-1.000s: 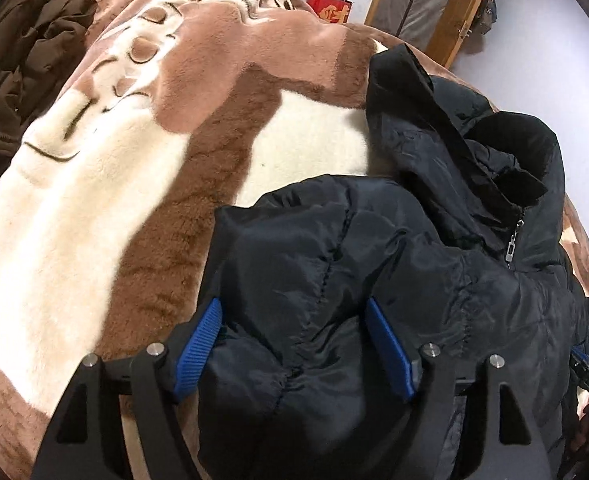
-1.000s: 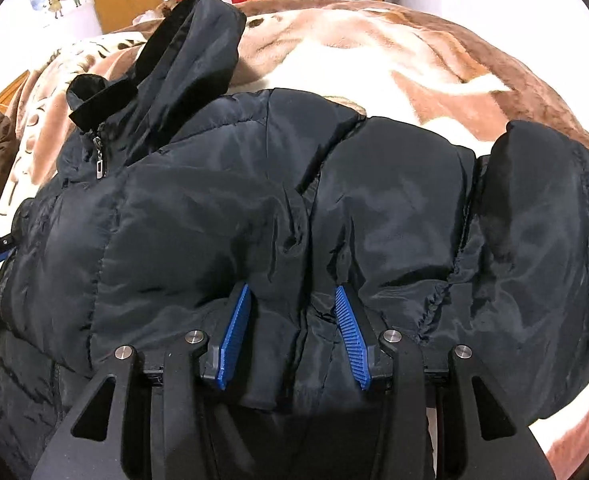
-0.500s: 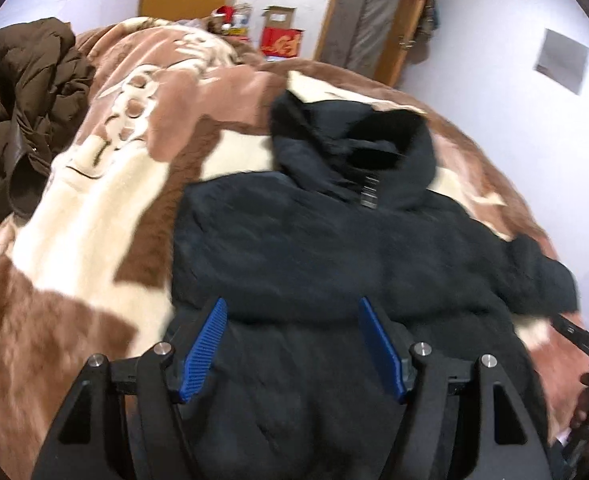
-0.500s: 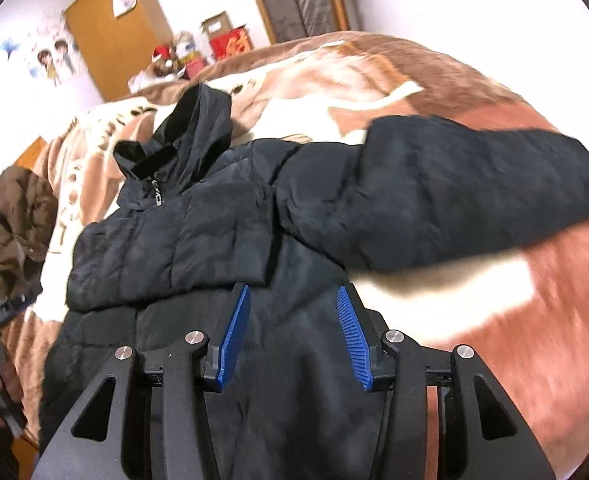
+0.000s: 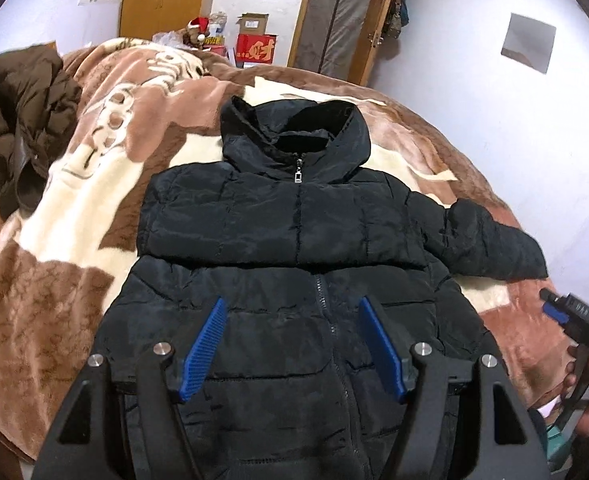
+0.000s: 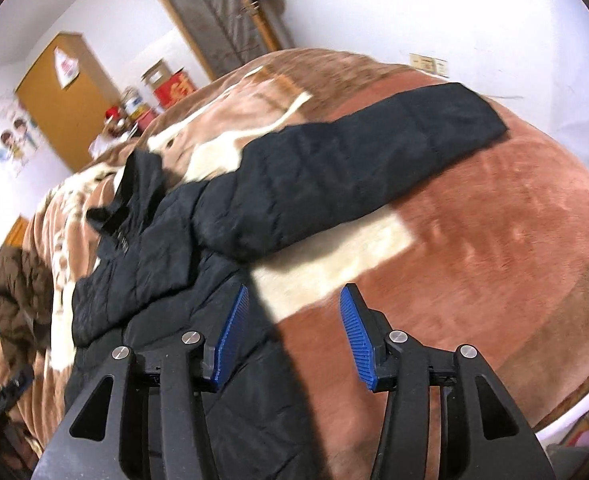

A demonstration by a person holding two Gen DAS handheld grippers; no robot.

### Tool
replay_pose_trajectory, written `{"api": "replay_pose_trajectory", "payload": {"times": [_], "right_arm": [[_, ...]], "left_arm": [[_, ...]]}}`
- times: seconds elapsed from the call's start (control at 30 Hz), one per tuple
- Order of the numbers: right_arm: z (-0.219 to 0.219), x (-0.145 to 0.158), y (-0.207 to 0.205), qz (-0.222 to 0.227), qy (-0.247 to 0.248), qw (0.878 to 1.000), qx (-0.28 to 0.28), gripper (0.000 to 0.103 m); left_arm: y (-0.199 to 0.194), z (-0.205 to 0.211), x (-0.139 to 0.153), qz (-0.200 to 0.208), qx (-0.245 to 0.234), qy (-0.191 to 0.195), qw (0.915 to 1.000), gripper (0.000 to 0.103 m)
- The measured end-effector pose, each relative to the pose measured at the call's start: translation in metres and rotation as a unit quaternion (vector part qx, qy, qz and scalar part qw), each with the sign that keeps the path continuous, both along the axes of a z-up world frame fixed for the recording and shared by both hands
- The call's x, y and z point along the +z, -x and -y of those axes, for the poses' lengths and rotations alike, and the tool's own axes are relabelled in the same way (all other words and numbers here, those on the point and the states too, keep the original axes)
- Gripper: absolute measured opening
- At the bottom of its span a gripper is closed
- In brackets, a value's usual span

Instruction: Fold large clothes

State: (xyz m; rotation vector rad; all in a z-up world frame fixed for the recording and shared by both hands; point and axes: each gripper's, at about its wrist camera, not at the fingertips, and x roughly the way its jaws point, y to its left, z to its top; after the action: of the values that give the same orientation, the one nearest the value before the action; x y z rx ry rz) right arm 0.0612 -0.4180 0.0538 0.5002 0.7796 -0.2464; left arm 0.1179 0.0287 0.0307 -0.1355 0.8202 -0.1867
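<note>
A black hooded puffer jacket lies front up on the brown and cream blanket, zip closed, hood at the far end. One sleeve is folded across the chest; the other sleeve stretches out to the right. My left gripper is open and empty above the jacket's lower front. My right gripper is open and empty above the jacket's right edge and the blanket; it also shows at the right of the left wrist view.
A brown coat is heaped at the bed's left side. Boxes and clutter stand beyond the bed's far end, by a wooden wardrobe and a door. A white wall lies to the right.
Both grippers have pulled back and up from the jacket, where their fingers were among the fabric. The right gripper has swung to the right and opened wider. The jacket now lies flat.
</note>
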Motion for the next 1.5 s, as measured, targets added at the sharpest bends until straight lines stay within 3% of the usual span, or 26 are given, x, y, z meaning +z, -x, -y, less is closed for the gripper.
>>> {"api": "replay_pose_trajectory", "payload": {"times": [0.37,0.63,0.87,0.9,0.93,0.97,1.03,1.17,1.33,1.5], "right_arm": [[0.117,-0.047,-0.040,-0.004,-0.070,0.992,-0.103,0.058],[0.178,-0.080,-0.072,0.029,-0.136,0.978,-0.156,0.059],[0.178,-0.071,-0.092,0.029,-0.097,0.983,-0.155,0.060],[0.177,-0.069,-0.093,0.025,-0.093,0.983,-0.158,0.054],[0.178,-0.065,-0.093,0.022,-0.087,0.983,-0.161,0.033],[0.180,-0.063,-0.094,0.020,-0.085,0.983,-0.162,0.026],[0.177,-0.052,-0.091,0.025,-0.086,0.983,-0.160,0.018],[0.149,-0.004,-0.086,0.058,-0.055,0.989,-0.123,0.013],[0.085,0.077,-0.086,0.121,-0.018,0.991,-0.045,0.012],[0.008,0.138,-0.101,0.165,0.003,0.985,0.049,0.012]], "left_arm": [[-0.052,0.016,-0.009,-0.003,0.006,-0.024,0.9997,0.071],[-0.093,0.008,-0.040,-0.032,0.036,-0.045,0.9978,0.071],[-0.104,0.003,-0.060,-0.057,0.049,-0.025,0.9969,0.071],[-0.103,0.003,-0.061,-0.060,0.049,-0.022,0.9968,0.071],[-0.101,0.002,-0.060,-0.061,0.048,-0.020,0.9968,0.071],[-0.099,0.000,-0.060,-0.061,0.049,-0.019,0.9968,0.071],[-0.094,-0.004,-0.057,-0.059,0.052,-0.018,0.9967,0.071],[-0.084,-0.016,-0.050,-0.055,0.062,-0.013,0.9965,0.071],[-0.071,-0.031,-0.040,-0.047,0.070,-0.003,0.9965,0.071],[-0.058,-0.046,-0.027,-0.031,0.081,0.013,0.9962,0.071]]}}
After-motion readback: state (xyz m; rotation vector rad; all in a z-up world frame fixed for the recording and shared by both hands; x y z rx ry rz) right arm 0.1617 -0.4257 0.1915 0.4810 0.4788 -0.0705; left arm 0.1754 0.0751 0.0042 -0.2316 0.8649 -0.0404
